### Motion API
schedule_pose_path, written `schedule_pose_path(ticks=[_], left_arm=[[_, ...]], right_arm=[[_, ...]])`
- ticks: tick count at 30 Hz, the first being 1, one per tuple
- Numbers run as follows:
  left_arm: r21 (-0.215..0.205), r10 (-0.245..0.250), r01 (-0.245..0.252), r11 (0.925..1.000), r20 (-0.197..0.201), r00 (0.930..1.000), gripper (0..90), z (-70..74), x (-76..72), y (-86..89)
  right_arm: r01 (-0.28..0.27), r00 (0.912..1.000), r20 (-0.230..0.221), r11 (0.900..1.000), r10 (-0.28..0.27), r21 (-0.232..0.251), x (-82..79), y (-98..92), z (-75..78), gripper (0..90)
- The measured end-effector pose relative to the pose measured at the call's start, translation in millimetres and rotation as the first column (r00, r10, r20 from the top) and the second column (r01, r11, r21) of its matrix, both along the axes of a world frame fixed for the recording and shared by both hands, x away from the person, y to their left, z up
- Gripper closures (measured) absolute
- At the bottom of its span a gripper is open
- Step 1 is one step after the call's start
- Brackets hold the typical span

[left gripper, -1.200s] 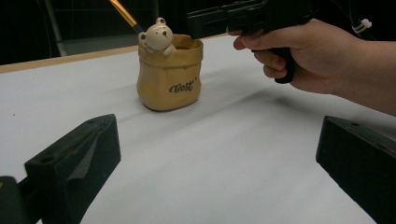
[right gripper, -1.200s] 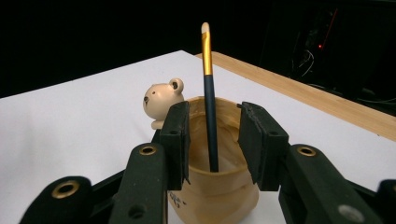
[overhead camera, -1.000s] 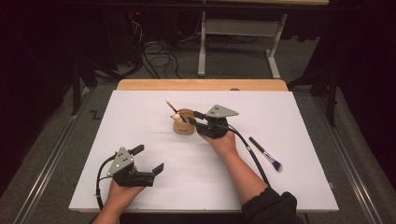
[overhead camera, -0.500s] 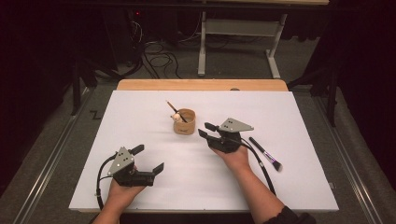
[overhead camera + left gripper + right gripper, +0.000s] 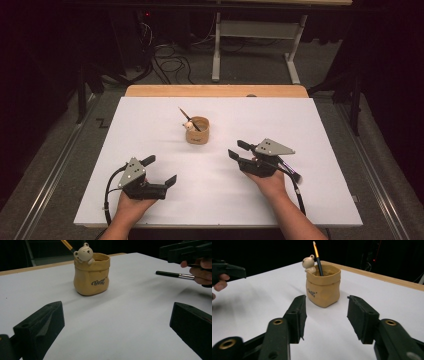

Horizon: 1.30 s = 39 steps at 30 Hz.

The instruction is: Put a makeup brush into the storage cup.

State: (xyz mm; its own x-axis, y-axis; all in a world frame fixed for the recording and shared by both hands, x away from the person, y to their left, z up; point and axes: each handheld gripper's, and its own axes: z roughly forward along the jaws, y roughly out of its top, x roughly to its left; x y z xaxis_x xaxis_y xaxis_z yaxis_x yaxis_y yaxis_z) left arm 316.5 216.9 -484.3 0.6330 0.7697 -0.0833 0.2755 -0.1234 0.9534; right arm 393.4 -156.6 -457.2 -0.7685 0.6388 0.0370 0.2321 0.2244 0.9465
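Table [image 5: 150,120]: covered by a white sheet; a wooden edge is seen along the far side.
Pot [image 5: 198,131]: a tan sack-shaped cup set upright at mid-table toward the far side; a small bear figure [image 5: 84,252] is perched on its rim.
Pencil [image 5: 318,258]: stood tilted inside the pot, tip up.
Brush [image 5: 174,275]: laid flat on the sheet just beside the right hand, black handle with a metal ferrule.
Left gripper [image 5: 161,171]: held low at the near left, jaws spread wide, nothing between them.
Right gripper [image 5: 239,149]: held near right of the pot and apart from it, jaws spread, nothing gripped; pointed toward the pot.
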Motion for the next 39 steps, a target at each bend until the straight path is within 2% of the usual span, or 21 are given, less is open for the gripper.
schedule_pose_path(ticks=[3, 6, 11, 14, 19, 25, 29, 39], left_arm=[[0.000, 0.001, -0.001, 1.0000, -0.002, 1.0000, 0.3, -0.5, 0.1, -0.2], [0.001, 0.000, 0.000, 1.0000, -0.003, 1.0000, 0.3, -0.7, 0.1, -0.4], [0.001, 0.002, -0.002, 1.0000, -0.004, 1.0000, 0.3, -0.9, 0.2, -0.1], [-0.002, 0.004, -0.004, 1.0000, -0.003, 1.0000, 0.3, -0.9, 0.3, 0.2], [0.003, 0.002, -0.002, 1.0000, -0.005, 1.0000, 0.3, -1.2, 0.3, -0.4], [0.003, 0.005, -0.005, 1.0000, -0.006, 1.0000, 0.3, -1.6, 0.5, -0.5], [0.005, 0.005, -0.005, 1.0000, -0.007, 1.0000, 0.3, -2.0, 0.6, -0.5], [0.005, -0.002, 0.002, 1.0000, 0.007, 1.0000, 0.3, -0.5, -0.8, -2.5]], right_arm=[[-0.002, 1.0000, 0.004, 1.000, 0.002, 0.003, -7.8, -6.3, 0.0, 45.5], [-0.002, 0.9999, -0.010, 1.000, 0.002, 0.010, -14.4, -12.0, -0.1, 39.2], [0.011, 0.9999, 0.001, 1.000, -0.011, 0.014, -23.8, -23.5, 2.7, 29.2], [0.024, 0.9997, 0.005, 1.000, -0.024, 0.011, -27.9, -29.2, 4.8, 22.3], [0.035, 0.9993, 0.015, 0.999, -0.035, -0.003, -35.2, -40.4, 7.7, 16.3], [0.049, 0.9986, 0.021, 0.999, -0.049, -0.008, -43.0, -57.6, 8.8, 12.3], [0.065, 0.9978, 0.009, 0.998, -0.065, -0.015, -47.4, -70.6, 8.1, 10.8], [0.104, 0.9945, 0.018, 0.994, -0.103, -0.040, -61.1, -99.9, 0.3, 8.3]])
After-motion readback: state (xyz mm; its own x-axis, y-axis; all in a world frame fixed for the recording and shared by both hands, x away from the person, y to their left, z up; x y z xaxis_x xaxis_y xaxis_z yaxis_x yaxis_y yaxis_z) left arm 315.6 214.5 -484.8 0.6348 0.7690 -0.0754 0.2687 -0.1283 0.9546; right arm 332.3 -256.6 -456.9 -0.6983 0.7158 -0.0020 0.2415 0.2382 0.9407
